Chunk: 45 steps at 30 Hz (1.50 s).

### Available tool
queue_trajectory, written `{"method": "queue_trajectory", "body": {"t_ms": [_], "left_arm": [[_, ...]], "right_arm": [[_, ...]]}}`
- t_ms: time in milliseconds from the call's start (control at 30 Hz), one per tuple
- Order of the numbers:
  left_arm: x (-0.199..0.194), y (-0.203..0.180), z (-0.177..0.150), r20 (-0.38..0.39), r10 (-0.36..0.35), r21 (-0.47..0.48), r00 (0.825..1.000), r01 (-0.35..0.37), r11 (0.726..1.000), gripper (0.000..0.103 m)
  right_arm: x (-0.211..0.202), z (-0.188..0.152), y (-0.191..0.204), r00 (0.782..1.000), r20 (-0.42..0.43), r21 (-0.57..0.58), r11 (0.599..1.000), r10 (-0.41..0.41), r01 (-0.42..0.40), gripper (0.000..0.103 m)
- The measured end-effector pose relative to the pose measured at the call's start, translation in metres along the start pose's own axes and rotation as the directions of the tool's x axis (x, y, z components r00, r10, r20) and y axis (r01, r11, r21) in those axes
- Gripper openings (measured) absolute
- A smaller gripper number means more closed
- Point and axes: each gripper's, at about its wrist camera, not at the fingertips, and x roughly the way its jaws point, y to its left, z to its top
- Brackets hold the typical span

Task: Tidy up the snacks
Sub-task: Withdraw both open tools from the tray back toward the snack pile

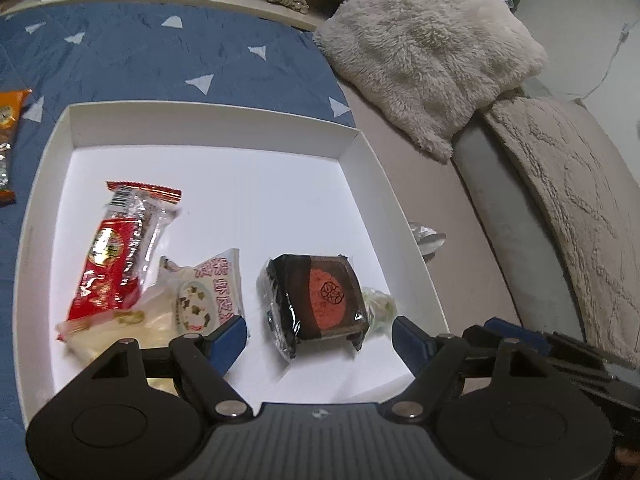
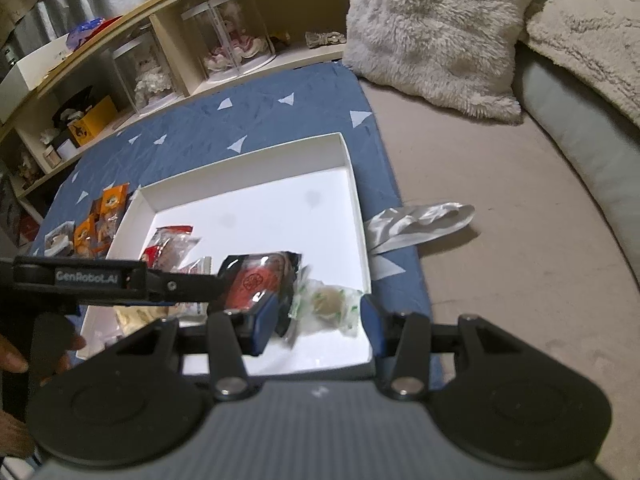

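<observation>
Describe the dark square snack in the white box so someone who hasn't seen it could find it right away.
Find the shallow white box on the blue triangle-patterned cover. Toward its near right part lies the dark square snack in clear wrap. Unlike the long red packet and the pale green-wrapped round snack beside it, it is blackish with a red-orange centre bearing a stamped emblem.

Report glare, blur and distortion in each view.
Left wrist: glare streaks on the dark cake wrapper; red snack packet slightly smeared; white box edges bow. Right wrist: green-wrapped pastry blurred; shelf curves strongly.
</observation>
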Motion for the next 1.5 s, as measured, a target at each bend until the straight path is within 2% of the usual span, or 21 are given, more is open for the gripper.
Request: {"method": "queue_trajectory", "body": {"t_ms": [200,367,433,667,800,867,900,1200,1500], "left_arm": [[-0.019,0.001,-0.005,0.017,0.019,0.031,1.0,-0.019,0.999,0.085],[-0.036,0.005,-0.009,0.035,0.028,0.044,0.999,-0.029,0.999,0.086],[-0.041,0.006,-0.009,0.042,0.035,0.05,0.999,-0.037,0.998,0.09],[-0.065,0.016,-0.015,0.09,0.072,0.087,0.993,-0.08,0.993,0.102],[-0.077,0.021,-0.018,0.132,0.099,0.118,0.986,-0.115,0.986,0.103],[-0.083,0.024,-0.018,0.157,0.106,0.125,0.982,-0.126,0.984,0.103],[-0.086,0.025,-0.018,0.161,0.107,0.126,0.981,-0.128,0.984,0.103],[-0.114,0.048,-0.014,0.208,0.133,0.117,0.969,-0.16,0.98,0.103],[-0.146,0.095,-0.009,0.249,0.209,0.069,0.946,-0.233,0.97,0.103]], "right_arm": [[-0.01,-0.002,0.005,1.0,0.013,-0.007,1.0,-0.01,0.01,0.053],[-0.017,-0.004,0.01,1.0,0.023,-0.015,1.0,-0.02,0.02,0.058],[-0.021,-0.004,0.012,0.999,0.033,-0.014,0.999,-0.032,0.033,0.068],[-0.037,-0.007,0.02,0.994,0.072,-0.013,0.996,-0.085,0.086,0.084],[-0.043,-0.007,0.025,0.989,0.08,-0.014,0.992,-0.122,0.123,0.088],[-0.045,-0.007,0.03,0.988,0.082,-0.02,0.991,-0.129,0.131,0.096],[-0.046,-0.007,0.032,0.988,0.084,-0.022,0.991,-0.132,0.135,0.103],[-0.054,-0.002,0.056,0.984,0.121,-0.035,0.99,-0.134,0.139,0.103],[-0.037,0.007,0.09,0.987,0.128,-0.059,0.992,-0.1,0.108,0.103]]}}
